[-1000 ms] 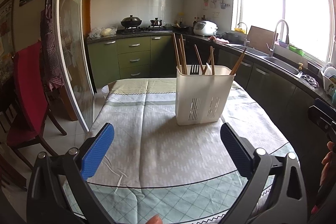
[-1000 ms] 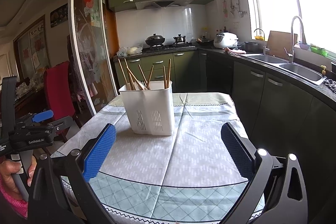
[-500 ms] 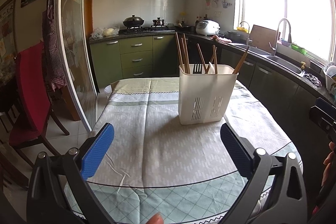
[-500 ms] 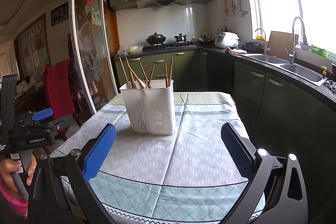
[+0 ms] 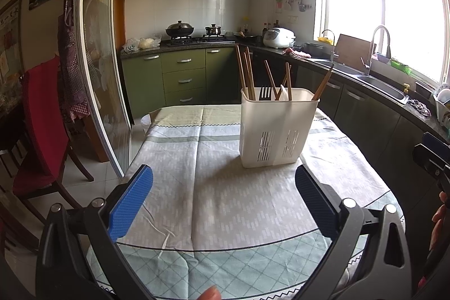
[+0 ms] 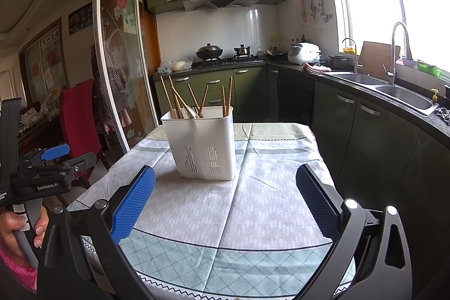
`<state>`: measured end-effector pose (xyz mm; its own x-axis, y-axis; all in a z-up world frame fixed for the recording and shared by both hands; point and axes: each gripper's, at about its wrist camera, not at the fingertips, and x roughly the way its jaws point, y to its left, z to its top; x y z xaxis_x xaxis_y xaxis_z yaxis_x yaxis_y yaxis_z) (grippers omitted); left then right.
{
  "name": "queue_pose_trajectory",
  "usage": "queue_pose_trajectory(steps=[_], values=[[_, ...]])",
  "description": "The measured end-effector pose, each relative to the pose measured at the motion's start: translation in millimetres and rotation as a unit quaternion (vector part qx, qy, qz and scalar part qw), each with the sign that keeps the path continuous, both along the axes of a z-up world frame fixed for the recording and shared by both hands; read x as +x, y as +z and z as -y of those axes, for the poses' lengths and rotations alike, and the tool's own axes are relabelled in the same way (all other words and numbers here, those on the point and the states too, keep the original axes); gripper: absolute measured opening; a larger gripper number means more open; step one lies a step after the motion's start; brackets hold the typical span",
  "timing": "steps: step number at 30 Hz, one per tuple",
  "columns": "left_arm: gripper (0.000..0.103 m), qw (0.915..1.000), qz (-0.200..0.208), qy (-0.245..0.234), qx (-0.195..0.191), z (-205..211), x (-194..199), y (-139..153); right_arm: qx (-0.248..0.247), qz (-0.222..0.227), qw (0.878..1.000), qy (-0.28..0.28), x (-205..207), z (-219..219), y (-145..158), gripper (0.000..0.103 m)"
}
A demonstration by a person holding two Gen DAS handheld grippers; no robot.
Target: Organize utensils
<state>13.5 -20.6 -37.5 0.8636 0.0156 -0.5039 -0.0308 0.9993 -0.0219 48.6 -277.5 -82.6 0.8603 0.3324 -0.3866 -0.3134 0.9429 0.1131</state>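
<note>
Right now your left gripper point(image 5: 223, 204) hangs level over the near edge of the table point(image 5: 351, 182), its blue-padded fingers point(image 5: 130, 204) spread wide with nothing between them; a fingertip of yours shows at the bottom of the left wrist view. Your right gripper point(image 6: 225, 203) sits just the same over the near edge, jaws wide apart and empty, pointing along the table toward the far end. In the right wrist view your left hand point(image 6: 17, 232) wraps the grey handle of the left gripper off the table's left side, a pink sleeve point(image 6: 19, 272) at the wrist.

Farther on, past the middle of the patterned tablecloth point(image 6: 253, 204), the white slotted utensil holder point(image 5: 277, 128) stands upright, well clear of both sets of fingers. Wooden chopsticks point(image 5: 244, 73) lean out of it at several angles, and a black fork-like utensil head point(image 5: 264, 94) shows at its rim. Beyond the table's far edge run green kitchen cabinets point(image 6: 213, 92).
</note>
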Motion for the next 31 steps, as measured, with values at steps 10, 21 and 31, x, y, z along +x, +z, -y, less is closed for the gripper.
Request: queue_pose_trajectory(steps=[10,21,31], values=[[0.096,0.9999,-0.014,-0.009,-0.004,-1.9,4.9,-1.5,-0.002,-0.002,1.000,0.001,0.8,-1.6,-1.9,0.099],[0.096,0.9998,-0.015,-0.008,-0.005,-2.9,8.4,-3.8,0.000,-0.004,1.000,0.001,2.4,0.9,-2.7,0.099],[0.096,0.9997,-0.022,-0.010,0.002,-0.4,9.8,-5.7,0.000,-0.006,1.000,0.001,4.2,1.9,-3.3,0.099]])
